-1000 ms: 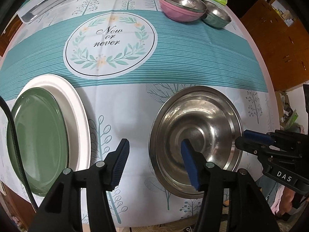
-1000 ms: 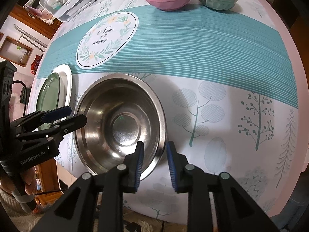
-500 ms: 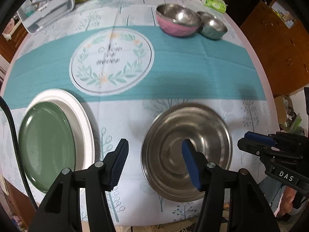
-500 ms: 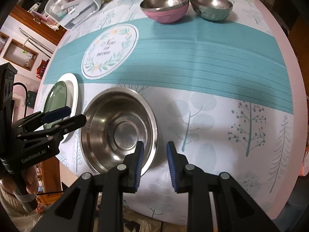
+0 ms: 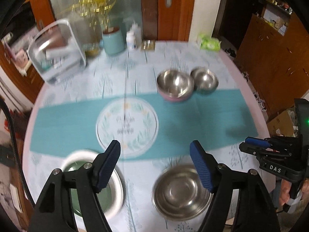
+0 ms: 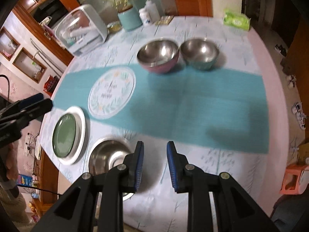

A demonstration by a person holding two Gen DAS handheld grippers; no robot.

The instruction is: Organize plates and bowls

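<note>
A large steel bowl (image 5: pixel 180 192) sits at the table's near edge, also in the right wrist view (image 6: pixel 108 154). A green plate (image 6: pixel 63 135) lies on a white plate (image 6: pixel 82 123) to its left, also in the left wrist view (image 5: pixel 115 185). A pink-sided steel bowl (image 5: pixel 174 85) and a smaller steel bowl (image 5: pixel 204 80) stand side by side at the far right. My left gripper (image 5: pixel 155 156) is open and empty, high above the near edge. My right gripper (image 6: pixel 155 154) is open and empty, right of the large bowl.
A clear storage box (image 5: pixel 56 52), a teal canister (image 5: pixel 113 40), white bottles (image 5: pixel 132 36) and a green tissue pack (image 5: pixel 209 42) line the table's far edge. The round table (image 5: pixel 241 67) has a teal runner with a printed circle (image 5: pixel 127 124).
Both grippers have lifted and pulled back from the large steel bowl, so the whole table now shows. The bowls and plates have not moved.
</note>
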